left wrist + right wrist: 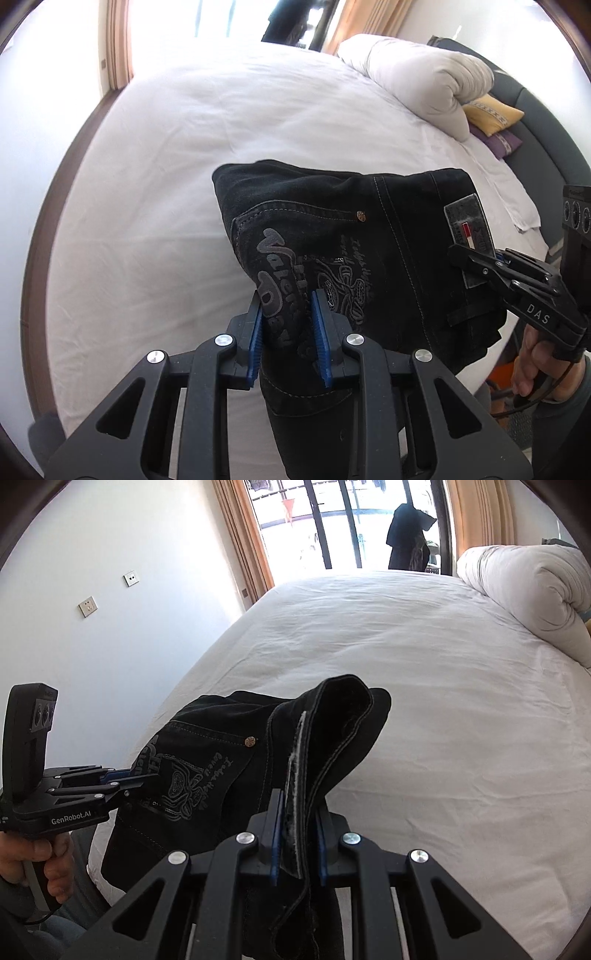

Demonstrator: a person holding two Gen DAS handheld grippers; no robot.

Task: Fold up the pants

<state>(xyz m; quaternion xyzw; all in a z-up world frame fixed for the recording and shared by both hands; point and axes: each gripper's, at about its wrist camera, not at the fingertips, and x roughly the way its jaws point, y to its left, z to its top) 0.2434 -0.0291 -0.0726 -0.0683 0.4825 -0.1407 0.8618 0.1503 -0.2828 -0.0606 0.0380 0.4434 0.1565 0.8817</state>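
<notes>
Black jeans (369,229) with a grey printed back pocket hang lifted above the white bed (221,110). My left gripper (286,299) is shut on the pocket side of the waist, its blue pads (320,332) pressing the bunched cloth. My right gripper (458,254) pinches the waistband by the leather patch at the right. In the right wrist view, the right gripper (299,801) is shut on the waistband edge of the jeans (221,746). The left gripper (147,775) grips the cloth at the left, held by a hand. The legs hang below, out of sight.
A rolled white duvet (424,74) lies along the bed's right side, with yellow and purple cushions (491,114) beside it against a dark headboard. A white wall (92,572) with sockets runs along the left of the bed (443,701). A glass balcony door (332,524) stands at the far end.
</notes>
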